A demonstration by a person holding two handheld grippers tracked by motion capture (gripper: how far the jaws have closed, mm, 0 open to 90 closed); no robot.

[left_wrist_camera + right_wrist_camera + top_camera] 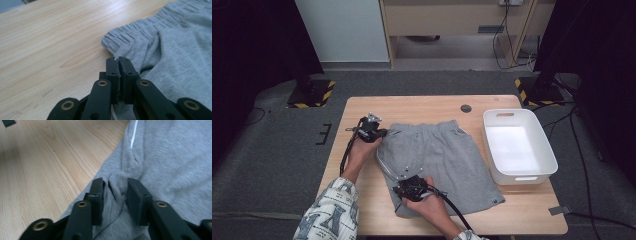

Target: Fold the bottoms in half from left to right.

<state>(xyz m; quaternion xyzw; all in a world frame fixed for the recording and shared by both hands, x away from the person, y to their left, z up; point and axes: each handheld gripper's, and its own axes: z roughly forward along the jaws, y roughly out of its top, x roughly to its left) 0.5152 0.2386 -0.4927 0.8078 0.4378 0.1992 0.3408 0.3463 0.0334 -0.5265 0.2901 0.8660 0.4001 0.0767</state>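
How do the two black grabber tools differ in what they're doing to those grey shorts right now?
The left hand-held gripper has its jaws pressed together on the edge of the shorts near the waistband; the right hand-held gripper has its jaws apart, with a bunched fold of fabric between them. In the high view, the left one sits at the shorts' upper left corner, the right one lower down near the hem. Both are black and work the same side edge of the shorts.

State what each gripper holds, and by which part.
Left gripper: grey fabric shorts, at the waistband corner. Right gripper: jaws astride a fold at their side edge, not clamped.
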